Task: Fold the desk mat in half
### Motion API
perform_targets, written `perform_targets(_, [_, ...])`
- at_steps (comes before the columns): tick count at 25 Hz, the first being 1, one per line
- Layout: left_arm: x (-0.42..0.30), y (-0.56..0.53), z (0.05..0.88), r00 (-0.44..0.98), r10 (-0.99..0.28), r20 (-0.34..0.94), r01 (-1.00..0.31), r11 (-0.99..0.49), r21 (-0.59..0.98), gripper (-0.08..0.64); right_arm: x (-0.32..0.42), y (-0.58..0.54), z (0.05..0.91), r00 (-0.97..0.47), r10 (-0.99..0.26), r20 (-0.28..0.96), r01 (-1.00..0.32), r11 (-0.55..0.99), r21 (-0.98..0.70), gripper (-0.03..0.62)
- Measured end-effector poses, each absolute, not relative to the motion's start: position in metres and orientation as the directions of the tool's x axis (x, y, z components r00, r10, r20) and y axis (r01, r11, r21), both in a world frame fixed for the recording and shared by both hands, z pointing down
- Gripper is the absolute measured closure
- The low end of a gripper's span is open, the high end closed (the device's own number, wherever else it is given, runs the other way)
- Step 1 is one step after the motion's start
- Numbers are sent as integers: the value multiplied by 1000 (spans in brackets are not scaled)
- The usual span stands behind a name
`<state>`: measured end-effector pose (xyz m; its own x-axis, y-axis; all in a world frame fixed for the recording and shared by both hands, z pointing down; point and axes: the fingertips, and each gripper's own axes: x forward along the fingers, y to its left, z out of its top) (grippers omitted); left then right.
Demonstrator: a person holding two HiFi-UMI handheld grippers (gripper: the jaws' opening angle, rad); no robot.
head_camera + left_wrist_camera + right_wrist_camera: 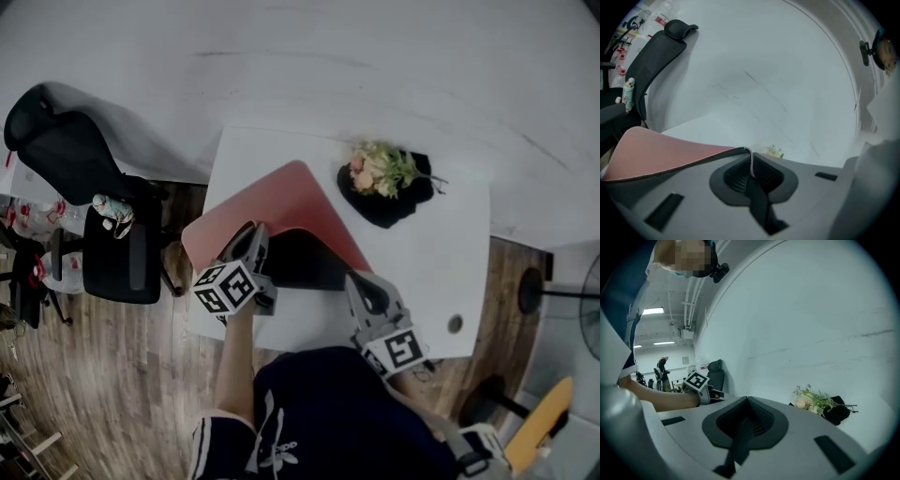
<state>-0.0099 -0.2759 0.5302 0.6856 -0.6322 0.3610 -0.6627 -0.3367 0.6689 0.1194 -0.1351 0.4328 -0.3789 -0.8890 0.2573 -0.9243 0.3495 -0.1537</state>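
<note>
Mat [281,202]: on tabletop [441,244], near part lifted, black underside showing.
Left tool [751,161]: clamped on the mat's edge.
Right tool [746,404]: jaws together, empty.
Progress: fold seems begun; the lifted edge is not yet laid over.

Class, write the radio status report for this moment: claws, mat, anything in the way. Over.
Left claw shut on the desk mat edge, mat partly raised off the desk. Right claw shut, empty. Flowers close beside the mat's far edge. Over.
</note>
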Motion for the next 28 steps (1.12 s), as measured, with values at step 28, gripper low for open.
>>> perform_targets(28, [49,-411,600,668,-575,472,-708,-298,640,540,147,-163,471,-309,-880,360,-949,259,-182,589])
